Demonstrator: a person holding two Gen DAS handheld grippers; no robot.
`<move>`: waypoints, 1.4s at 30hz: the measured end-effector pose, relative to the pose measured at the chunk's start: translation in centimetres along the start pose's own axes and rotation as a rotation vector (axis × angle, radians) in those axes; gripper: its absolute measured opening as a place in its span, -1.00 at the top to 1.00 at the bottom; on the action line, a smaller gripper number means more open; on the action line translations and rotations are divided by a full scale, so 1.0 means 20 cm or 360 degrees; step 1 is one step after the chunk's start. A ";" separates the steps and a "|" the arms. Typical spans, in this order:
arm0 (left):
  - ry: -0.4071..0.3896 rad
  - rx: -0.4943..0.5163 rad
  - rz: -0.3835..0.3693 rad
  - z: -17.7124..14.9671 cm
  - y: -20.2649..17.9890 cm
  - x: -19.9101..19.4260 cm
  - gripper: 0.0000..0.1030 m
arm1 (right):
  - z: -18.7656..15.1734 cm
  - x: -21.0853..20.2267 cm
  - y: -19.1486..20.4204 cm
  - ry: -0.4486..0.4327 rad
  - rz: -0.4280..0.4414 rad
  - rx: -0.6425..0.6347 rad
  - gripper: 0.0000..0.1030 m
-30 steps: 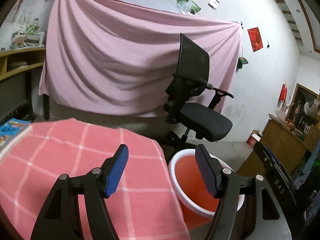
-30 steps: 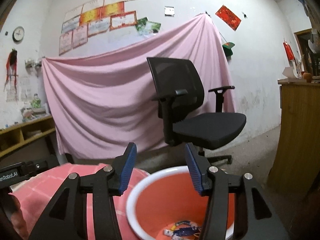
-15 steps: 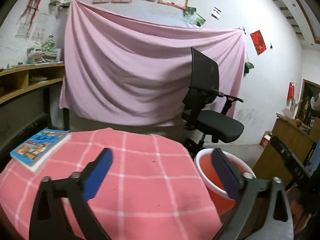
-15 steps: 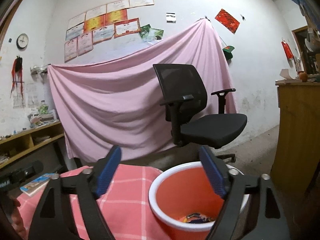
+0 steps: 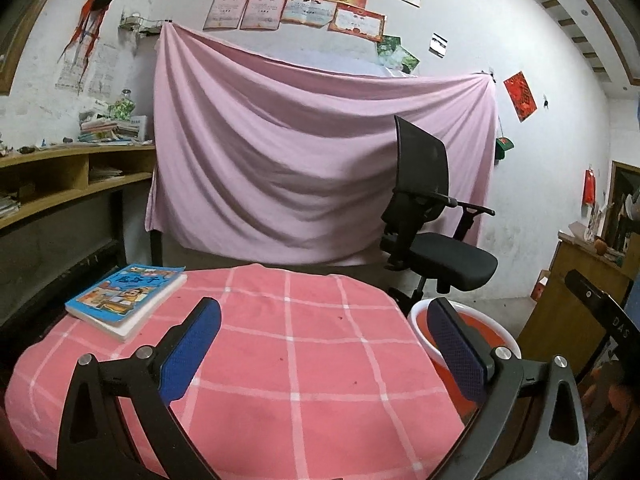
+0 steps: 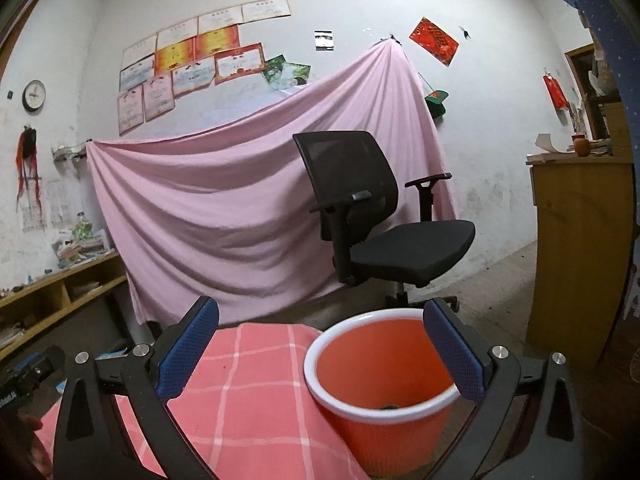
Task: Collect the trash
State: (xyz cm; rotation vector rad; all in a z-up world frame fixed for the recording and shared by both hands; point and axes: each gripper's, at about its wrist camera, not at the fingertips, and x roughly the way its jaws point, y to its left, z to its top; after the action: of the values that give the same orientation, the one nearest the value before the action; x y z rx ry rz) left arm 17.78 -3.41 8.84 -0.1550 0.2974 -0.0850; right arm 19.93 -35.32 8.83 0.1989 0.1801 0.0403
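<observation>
An orange bin (image 6: 384, 436) with a white rim stands on the floor against the right edge of a round table under a pink checked cloth (image 5: 300, 360). My right gripper (image 6: 320, 306) is level in front of the bin; its jaws are opening and hold nothing. Only a dark scrap shows low inside the bin. My left gripper (image 5: 322, 308) hangs over the cloth, open and empty, with the bin (image 5: 492, 330) behind its right finger. On the cloth I see only a book (image 5: 128, 300).
A black office chair (image 6: 380, 232) stands behind the bin, before a hanging pink sheet (image 5: 300, 160). A wooden cabinet (image 6: 580, 248) is to the right and wooden shelves (image 5: 60, 184) run along the left wall.
Both grippers opened wide and drew back from the bin. The left view swung left across the table, bringing the book into sight. The wrappers seen in the bin are now hidden by its rim.
</observation>
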 end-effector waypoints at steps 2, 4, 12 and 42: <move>0.0000 0.0030 -0.0008 -0.01 -0.01 -0.04 -0.96 | -0.01 -0.04 0.01 0.0005 -0.0010 -0.0011 -1.00; -0.0001 0.0049 -0.0015 -0.04 0.00 -0.09 -0.96 | -0.03 -0.08 0.02 0.0009 -0.0016 -0.0016 -1.00; 0.0016 0.0023 -0.0003 -0.10 0.07 -0.24 -0.96 | -0.11 -0.25 0.11 0.0029 -0.0014 -0.0063 -1.00; -0.0152 0.0129 0.0012 -0.42 0.12 -0.79 -0.96 | -0.42 -0.71 0.32 -0.0019 -0.0011 -0.0223 -1.00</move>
State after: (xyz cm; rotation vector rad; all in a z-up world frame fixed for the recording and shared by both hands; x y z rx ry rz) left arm 0.39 -0.49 4.97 -0.0774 0.1987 -0.0820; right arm 4.29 -28.24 4.51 0.0588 0.1656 0.0445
